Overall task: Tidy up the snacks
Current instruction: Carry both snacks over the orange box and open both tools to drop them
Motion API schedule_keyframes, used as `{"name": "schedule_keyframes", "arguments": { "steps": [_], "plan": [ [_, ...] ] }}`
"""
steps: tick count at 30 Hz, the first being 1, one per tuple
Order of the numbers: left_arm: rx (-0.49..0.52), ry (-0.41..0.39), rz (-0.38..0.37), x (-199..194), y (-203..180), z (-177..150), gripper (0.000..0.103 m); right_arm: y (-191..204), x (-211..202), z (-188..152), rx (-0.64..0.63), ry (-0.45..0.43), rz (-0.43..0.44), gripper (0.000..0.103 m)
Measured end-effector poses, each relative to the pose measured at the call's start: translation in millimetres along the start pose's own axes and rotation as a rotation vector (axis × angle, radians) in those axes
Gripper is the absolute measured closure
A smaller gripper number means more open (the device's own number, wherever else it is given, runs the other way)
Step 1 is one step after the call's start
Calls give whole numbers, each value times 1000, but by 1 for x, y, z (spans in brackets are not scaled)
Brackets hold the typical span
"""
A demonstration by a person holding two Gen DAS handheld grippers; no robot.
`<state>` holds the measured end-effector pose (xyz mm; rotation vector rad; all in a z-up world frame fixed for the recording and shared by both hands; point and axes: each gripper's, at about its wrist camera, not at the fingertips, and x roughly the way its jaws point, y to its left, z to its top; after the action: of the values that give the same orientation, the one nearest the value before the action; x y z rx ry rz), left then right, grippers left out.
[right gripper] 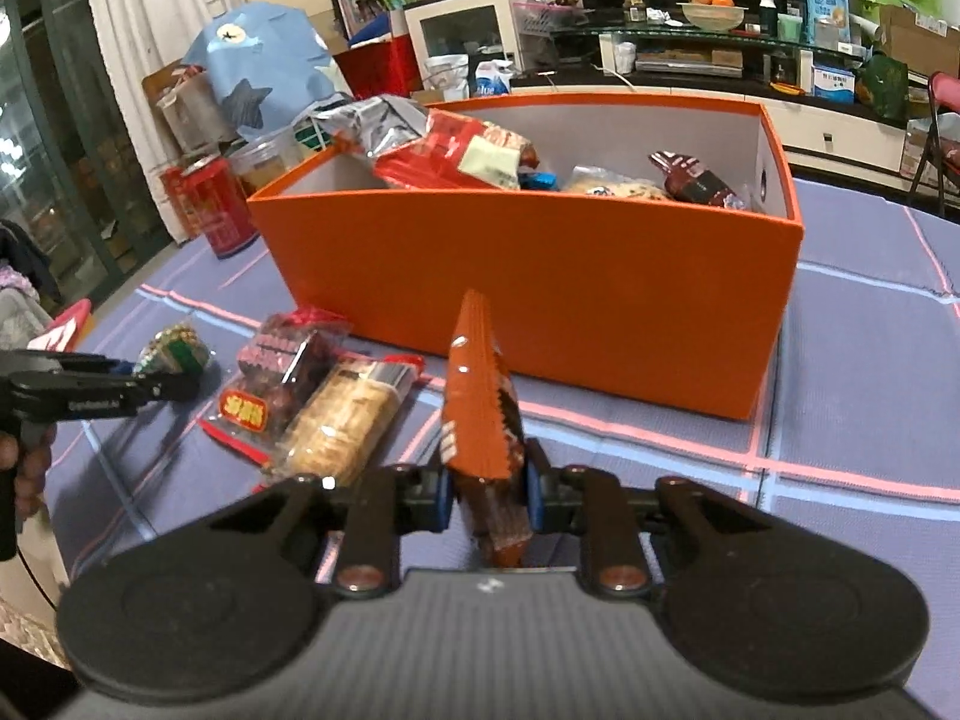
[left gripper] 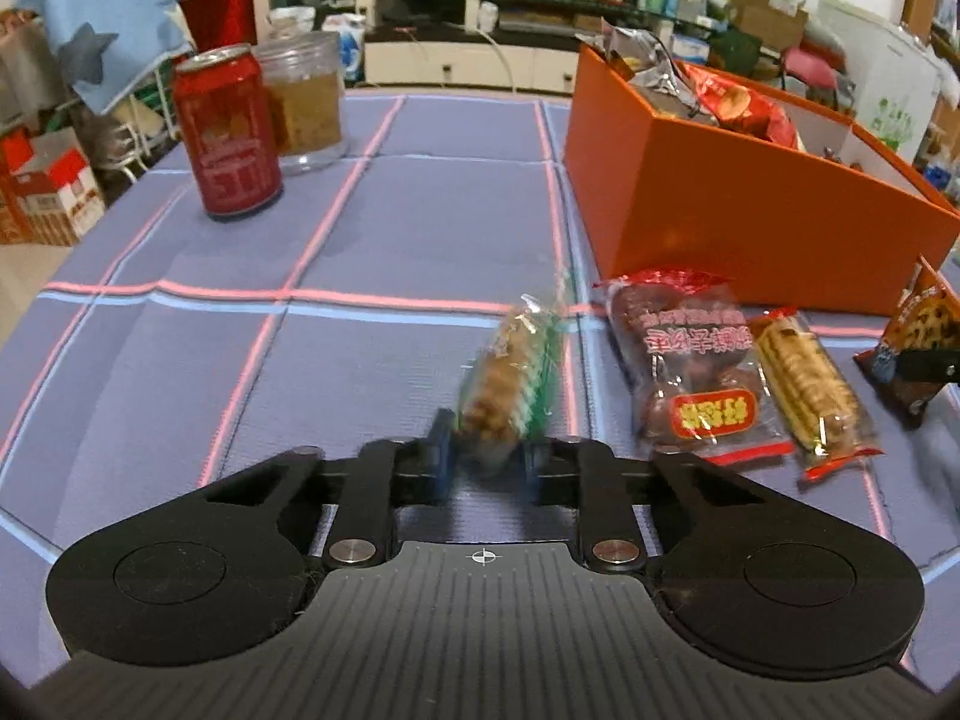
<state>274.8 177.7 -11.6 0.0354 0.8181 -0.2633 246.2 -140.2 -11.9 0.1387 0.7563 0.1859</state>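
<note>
Left gripper (left gripper: 486, 450) is clamped tight on the near end of a green-edged pack of peanut snacks (left gripper: 510, 384), the packet blurred and sticking out forward over the tablecloth (left gripper: 360, 360). Over on the other side, the right gripper (right gripper: 487, 495) is squeezed shut on a brown-orange snack packet (right gripper: 480, 420), held on edge so its crimped end points up toward the orange box (right gripper: 540, 288).

From the right wrist view you can see the left gripper (right gripper: 174, 387) coming in from the left edge, a hand (right gripper: 27, 468) wrapped round its handle, the green pack (right gripper: 174, 348) at its tip.

Between the two grippers, still lying on the purple checked cloth, are a clear packet of dark red-brown sweets with a yellow label (left gripper: 696, 372) and, touching its right side, a pack of stacked round crackers (left gripper: 807, 384). Both sit just in front of the orange box (left gripper: 750, 210), which already holds a heap of wrappers: a silver bag, red packets, a dark brown bar.

Well off to the left of the cloth stands a red drinks can (left gripper: 228, 132), with a clear plastic jar (left gripper: 303, 99) of brownish contents just behind it.
</note>
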Motion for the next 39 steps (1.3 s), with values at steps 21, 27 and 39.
{"name": "schedule_keyframes", "arguments": {
  "steps": [21, 27, 39],
  "plan": [
    [20, -64, 146, -42, -38, 10, 103, 24, -20, 1, -35, -26, -50, 81],
    [17, -80, 124, -54, -51, 12, 103, 33, -40, 3, -27, -53, -72, 81],
    [41, -98, 101, -64, -65, 12, 103, 46, -53, 3, -67, -83, -78, 82]
  ]
}}
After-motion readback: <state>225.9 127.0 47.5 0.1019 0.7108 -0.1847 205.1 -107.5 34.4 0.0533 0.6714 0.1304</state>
